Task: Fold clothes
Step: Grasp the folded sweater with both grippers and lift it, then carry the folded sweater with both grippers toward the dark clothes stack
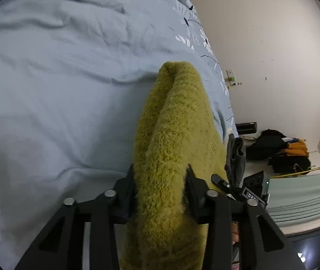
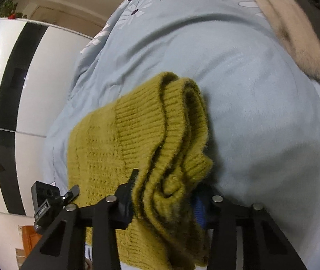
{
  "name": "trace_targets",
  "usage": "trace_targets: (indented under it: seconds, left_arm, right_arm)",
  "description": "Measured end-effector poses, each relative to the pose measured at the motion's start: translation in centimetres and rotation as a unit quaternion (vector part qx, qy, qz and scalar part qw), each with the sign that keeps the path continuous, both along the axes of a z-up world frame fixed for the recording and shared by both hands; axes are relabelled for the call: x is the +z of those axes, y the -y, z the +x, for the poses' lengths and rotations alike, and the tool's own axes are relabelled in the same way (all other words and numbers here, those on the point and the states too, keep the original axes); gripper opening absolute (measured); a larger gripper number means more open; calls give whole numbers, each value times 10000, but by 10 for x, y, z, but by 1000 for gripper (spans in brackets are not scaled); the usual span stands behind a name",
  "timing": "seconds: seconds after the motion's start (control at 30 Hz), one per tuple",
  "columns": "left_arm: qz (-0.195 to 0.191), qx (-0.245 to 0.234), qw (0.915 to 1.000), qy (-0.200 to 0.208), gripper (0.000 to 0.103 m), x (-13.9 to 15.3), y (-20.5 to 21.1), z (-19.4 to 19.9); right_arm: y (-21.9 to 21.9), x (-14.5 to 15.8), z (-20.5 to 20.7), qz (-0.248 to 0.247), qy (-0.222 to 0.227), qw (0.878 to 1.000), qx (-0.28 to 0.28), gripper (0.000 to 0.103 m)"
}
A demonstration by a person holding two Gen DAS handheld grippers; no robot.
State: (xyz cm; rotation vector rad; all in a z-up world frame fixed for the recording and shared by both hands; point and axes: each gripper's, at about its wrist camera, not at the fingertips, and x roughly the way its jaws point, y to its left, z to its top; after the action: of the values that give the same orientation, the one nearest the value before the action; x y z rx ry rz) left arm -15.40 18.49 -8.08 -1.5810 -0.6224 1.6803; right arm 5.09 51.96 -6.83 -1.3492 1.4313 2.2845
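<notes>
The fuzzy olive-green knit sweater (image 1: 175, 139) lies folded on the pale blue bedspread with white flower print (image 1: 47, 90), and both grippers are clenched on it. The left gripper (image 1: 160, 180) has its black jaws pressed against either side of a thick, rounded fold of the sweater, which runs away from the camera as a long ridge. The right gripper (image 2: 162, 189) pinches a bunched stack of the sweater's (image 2: 137, 135) ribbed hem layers — one black finger (image 2: 127, 189) shows on the left of the bundle, and the other is mostly hidden behind the knit, with only a blue pad visible.

In the right wrist view, a cream fluffy garment (image 2: 295, 33) rests on the bedspread (image 2: 261, 112) well beyond the sweater, toward the upper right. A glossy white wardrobe with black bands (image 2: 13, 78) stands off the bedspread's left side. In the left wrist view, a heap of dark and orange clothes (image 1: 284, 150) sits on the floor past the bedspread's right edge — against a plain white wall (image 1: 261, 33).
</notes>
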Motion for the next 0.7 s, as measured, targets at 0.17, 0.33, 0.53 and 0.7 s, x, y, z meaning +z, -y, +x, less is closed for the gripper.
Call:
trace_targets:
  seconds: [0.17,0.33,0.53,0.7]
  left_arm:
    - [-131,-147,9985,-515,31,37,-13,14]
    - [-134,-391,9944,-973,31,78,-29,30]
    - [115,-691,9889,-1314,31,119,-73,48]
    - [329,-1087,9812,-1561,31,146,-137,61]
  right_arm:
    - [8,25,8,19,-307,9995,88,35]
    - [7,52,20,89,-595,9981,124,34]
    - [-24,90,58,245,-966,9950,-18,34]
    - [-69,137,95,702,-1229,9895,-295,34]
